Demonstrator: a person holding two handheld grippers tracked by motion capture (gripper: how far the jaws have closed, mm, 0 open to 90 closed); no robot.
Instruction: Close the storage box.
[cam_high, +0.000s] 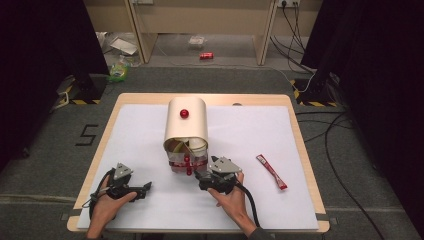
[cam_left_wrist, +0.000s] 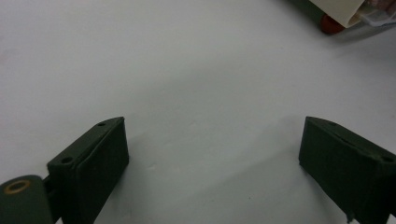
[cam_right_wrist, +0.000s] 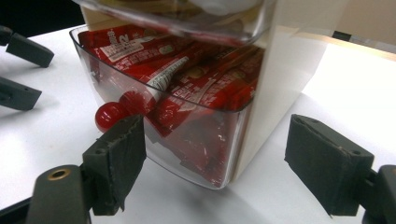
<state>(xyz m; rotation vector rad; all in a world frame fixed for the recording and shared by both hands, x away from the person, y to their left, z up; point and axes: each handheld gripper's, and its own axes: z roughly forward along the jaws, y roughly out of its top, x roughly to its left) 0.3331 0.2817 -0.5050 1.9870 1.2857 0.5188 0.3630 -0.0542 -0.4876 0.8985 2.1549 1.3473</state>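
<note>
A cream box with a red knob on top stands mid-table. From its near end a clear drawer sticks out, full of red sachets, with a red ball knob on its front. My right gripper is open just in front of the drawer's right corner; in the right gripper view its jaws stand either side of that corner without touching it. Out to the left, my left gripper rests open over the white mat, nothing between its jaws.
One loose red sachet lies on the white mat to the right of my right hand. The wooden table edge runs close beside it. Cables and black stands lie on the floor beyond.
</note>
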